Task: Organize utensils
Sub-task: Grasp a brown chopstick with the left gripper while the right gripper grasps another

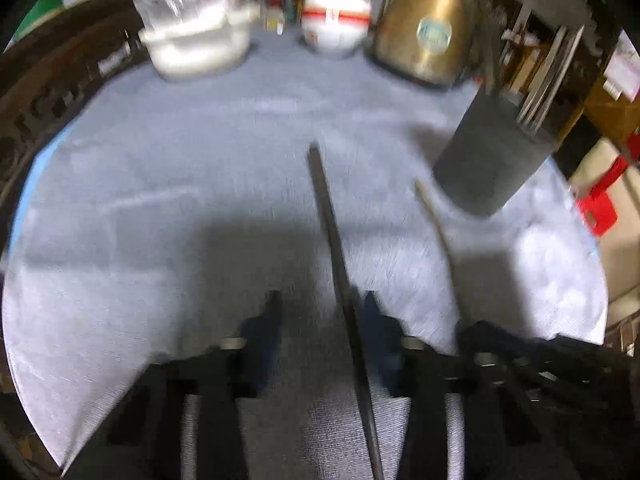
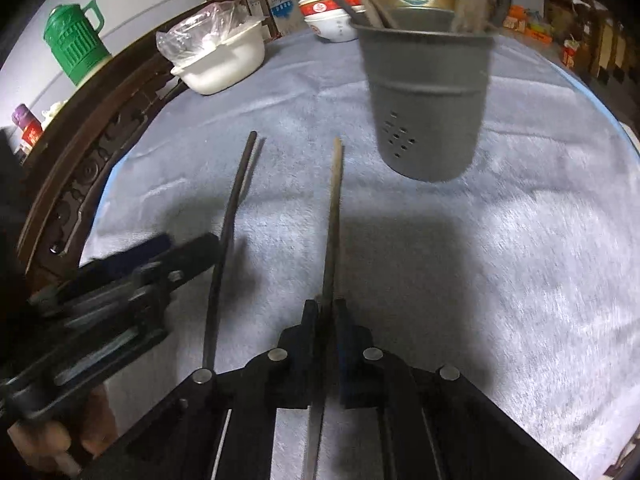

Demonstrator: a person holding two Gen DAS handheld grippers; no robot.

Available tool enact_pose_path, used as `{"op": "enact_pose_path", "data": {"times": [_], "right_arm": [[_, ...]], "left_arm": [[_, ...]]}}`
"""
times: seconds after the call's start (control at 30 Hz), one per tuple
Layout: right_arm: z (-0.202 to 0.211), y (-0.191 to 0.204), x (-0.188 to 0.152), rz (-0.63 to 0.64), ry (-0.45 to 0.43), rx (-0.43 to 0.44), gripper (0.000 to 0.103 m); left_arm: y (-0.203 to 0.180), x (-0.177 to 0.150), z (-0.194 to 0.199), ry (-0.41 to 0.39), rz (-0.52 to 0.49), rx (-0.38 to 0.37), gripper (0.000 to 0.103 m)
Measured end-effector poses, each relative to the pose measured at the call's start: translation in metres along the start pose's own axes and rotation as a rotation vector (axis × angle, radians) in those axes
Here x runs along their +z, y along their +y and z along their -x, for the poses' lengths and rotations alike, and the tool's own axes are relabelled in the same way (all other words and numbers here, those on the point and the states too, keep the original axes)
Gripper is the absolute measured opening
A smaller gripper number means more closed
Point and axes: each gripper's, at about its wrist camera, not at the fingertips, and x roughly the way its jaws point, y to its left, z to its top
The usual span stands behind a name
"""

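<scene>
In your left wrist view, your left gripper (image 1: 320, 312) has a dark chopstick (image 1: 340, 280) running up between its fingers. The stick lies against the right-hand finger (image 1: 380, 320); a clear gap remains on the other side, so the tongs are spread, not pinching. Its long axis runs from the bottom of the picture up and slightly left, the far tip pointing out over the grey-blue cloth (image 1: 180, 200) toward the back of the table. To its right a pale wooden chopstick (image 1: 436, 240) slants the same way, its near end at your right gripper (image 1: 480, 332), whose jaws are too blurred here to read. Past that stick's tip stands the grey utensil holder (image 1: 492, 160), with metal utensils (image 1: 548, 88) leaning out of its top. At the back stand a white lidded dish (image 1: 196, 40), a red-banded bowl (image 1: 336, 20) and a brass kettle (image 1: 424, 36).

In your right wrist view, your right gripper (image 2: 328, 308) is pressed together on the pale wooden chopstick (image 2: 334, 220). The stick's long axis runs almost straight up the picture, tip pointing away from you and ending just left of the grey utensil holder (image 2: 428, 100). The dark chopstick (image 2: 228, 240) lies to the left, nearly parallel, its near end by your left gripper (image 2: 160, 264). The holder stands upright on the cloth (image 2: 520, 240), already holding several utensils.
</scene>
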Motion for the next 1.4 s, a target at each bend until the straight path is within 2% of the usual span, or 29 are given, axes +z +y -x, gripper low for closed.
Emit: {"op": "enact_pose_path", "data": {"times": [0.03,0.07,0.27,0.37,0.47,0.5,0.57,0.6,0.63,0.7,0.73,0.77,0.83,0.9,0.97,1.0,1.03,1.1,1.13,1.17,1.2,1.23,1.27,1.4], "right_arm": [[0.0,-0.002,0.0,-0.003,0.0,0.004,0.007],[0.0,-0.003,0.0,-0.003,0.0,0.007,0.007],[-0.005,0.003,-0.001,0.022,0.031,0.018,0.006],[-0.001,0.007,-0.01,0.04,0.05,0.021,0.006],[0.002,0.01,-0.017,0.047,0.059,0.035,0.009],[0.001,0.011,-0.016,0.057,0.068,0.044,0.009],[-0.001,0.016,-0.012,0.083,0.084,0.032,0.011],[0.001,0.016,-0.009,0.093,0.081,0.013,0.012],[0.004,0.016,-0.006,0.096,0.073,0.003,0.014],[0.009,0.014,0.006,0.08,0.055,-0.003,0.019],[0.011,0.013,0.012,0.072,0.047,-0.008,0.027],[0.01,0.013,0.02,0.065,0.047,-0.008,0.04],[0.001,0.015,0.036,0.053,0.075,0.001,0.06],[-0.01,0.02,0.046,0.068,0.108,-0.007,0.06],[-0.02,0.027,0.052,0.084,0.135,-0.011,0.055],[-0.027,0.03,0.055,0.089,0.157,-0.018,0.049],[-0.035,0.032,0.057,0.094,0.188,-0.032,0.035],[-0.042,0.034,0.057,0.106,0.194,-0.047,0.035],[-0.044,0.036,0.059,0.115,0.208,-0.065,0.031],[-0.046,0.037,0.061,0.12,0.217,-0.068,0.026],[-0.047,0.037,0.062,0.128,0.232,-0.073,0.024],[-0.048,0.037,0.063,0.135,0.241,-0.081,0.018],[-0.049,0.036,0.064,0.154,0.256,-0.091,0.011],[-0.054,0.033,0.069,0.173,0.302,-0.072,0.008]], "left_arm": [[-0.001,-0.001,0.0,0.0,-0.014,0.017,0.01],[-0.002,-0.001,-0.001,0.017,-0.031,0.037,0.006],[0.014,-0.016,0.011,0.066,-0.031,0.001,0.005],[0.027,-0.035,0.024,0.086,0.005,-0.011,0.005],[0.035,-0.05,0.032,0.105,0.092,-0.048,0.006],[0.036,-0.051,0.033,0.118,0.118,-0.069,0.007],[0.043,-0.048,0.034,0.144,0.157,-0.12,0.022],[0.049,-0.043,0.035,0.151,0.2,-0.158,0.036],[0.054,-0.039,0.037,0.137,0.227,-0.168,0.042],[0.058,-0.027,0.041,0.101,0.234,-0.129,0.042],[0.058,-0.02,0.04,0.101,0.225,-0.113,0.042],[0.057,-0.014,0.038,0.108,0.212,-0.106,0.042],[0.051,-0.004,0.033,0.129,0.177,-0.084,0.042],[0.045,0.004,0.028,0.153,0.132,-0.071,0.042],[0.039,0.013,0.02,0.178,0.092,-0.052,0.042],[0.036,0.016,0.015,0.196,0.083,-0.045,0.042],[0.036,0.018,0.012,0.21,0.08,-0.038,0.042],[0.034,0.021,0.001,0.268,0.055,-0.026,0.042],[0.036,0.018,-0.001,0.284,0.044,-0.019,0.04],[0.034,0.019,-0.001,0.268,0.018,-0.007,0.038],[0.032,0.02,-0.003,0.278,0.0,0.009,0.029],[0.032,0.021,-0.004,0.278,-0.014,0.023,0.017],[0.033,0.022,-0.005,0.292,-0.024,0.031,0.011],[0.04,0.027,-0.01,0.329,-0.036,-0.006,0.007]]}}
